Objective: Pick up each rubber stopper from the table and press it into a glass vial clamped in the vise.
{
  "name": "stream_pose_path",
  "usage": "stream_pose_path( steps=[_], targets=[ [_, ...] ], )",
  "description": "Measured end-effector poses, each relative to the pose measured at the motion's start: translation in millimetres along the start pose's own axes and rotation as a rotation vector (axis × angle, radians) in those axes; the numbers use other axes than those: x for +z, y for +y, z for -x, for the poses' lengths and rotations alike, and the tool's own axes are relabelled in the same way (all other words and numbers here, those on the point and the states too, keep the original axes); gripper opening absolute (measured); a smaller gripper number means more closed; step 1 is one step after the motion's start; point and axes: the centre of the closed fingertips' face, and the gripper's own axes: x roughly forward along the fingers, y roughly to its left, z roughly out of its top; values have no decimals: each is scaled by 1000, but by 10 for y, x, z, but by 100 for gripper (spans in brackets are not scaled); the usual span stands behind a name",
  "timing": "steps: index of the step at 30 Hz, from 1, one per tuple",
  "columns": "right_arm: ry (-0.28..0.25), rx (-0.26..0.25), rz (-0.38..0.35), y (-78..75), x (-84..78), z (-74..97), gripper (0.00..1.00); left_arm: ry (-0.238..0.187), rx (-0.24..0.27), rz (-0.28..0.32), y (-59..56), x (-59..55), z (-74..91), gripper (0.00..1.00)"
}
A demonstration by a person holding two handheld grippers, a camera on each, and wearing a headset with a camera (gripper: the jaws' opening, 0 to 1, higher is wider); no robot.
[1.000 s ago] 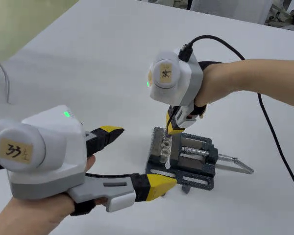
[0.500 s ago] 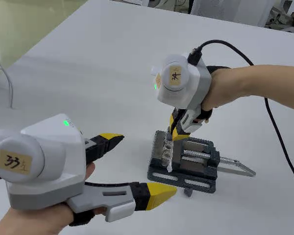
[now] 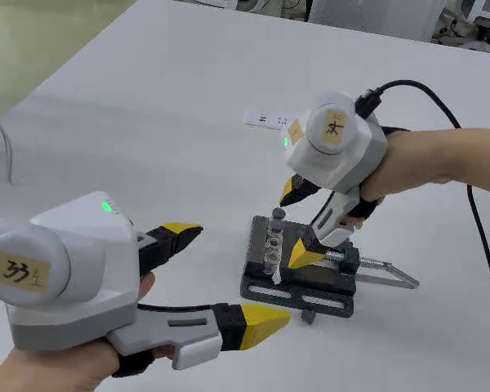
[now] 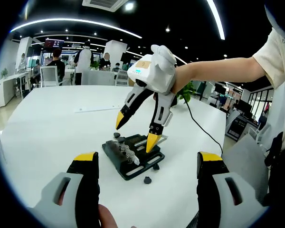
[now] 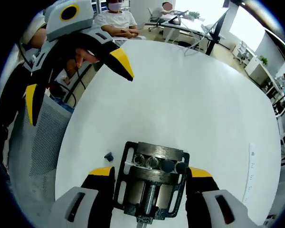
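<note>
Right gripper [image 5: 151,172] jaws spread wide, yellow tips either side of the black metal vise [image 5: 149,192]. Row of clear glass vials [image 5: 146,162] in the clamp, with a dark rubber stopper [image 5: 167,165] seated toward the right end. Loose dark stopper [image 5: 108,156] on the white table [image 5: 180,95], left of the vise. Left gripper [image 5: 80,99] upper left, jaws apart.

white table [image 3: 147,98], black ceiling [image 4: 180,19], long strip lights [image 4: 217,21], pale green floor [image 3: 33,41]
</note>
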Motion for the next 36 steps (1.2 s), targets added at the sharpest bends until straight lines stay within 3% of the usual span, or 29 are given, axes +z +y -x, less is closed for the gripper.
stream_pose_path(
  steps=[10, 16, 20, 23, 29, 36],
  targets=[
    [-107, -50, -39, 179, 5, 95, 63, 3, 12, -4, 0, -4, 35, 83],
    [-174, -86, -95, 333, -26, 108, 61, 9, 24, -12, 3, -8, 69, 83],
    [-225, -140, -160, 407, -86, 83, 59, 10, 23, -13, -17, -17, 79, 83],
    [-256, -140, -198, 509, -118, 47, 57, 12, 20, -12, -36, -31, 78, 83],
    [-268, -152, -251, 604, -260, -40, 53, 20, 11, -17, -81, -49, 83, 83],
    [-277, -235, -318, 592, -411, -160, 45, 25, 7, -19, -92, -51, 98, 84]
  ],
)
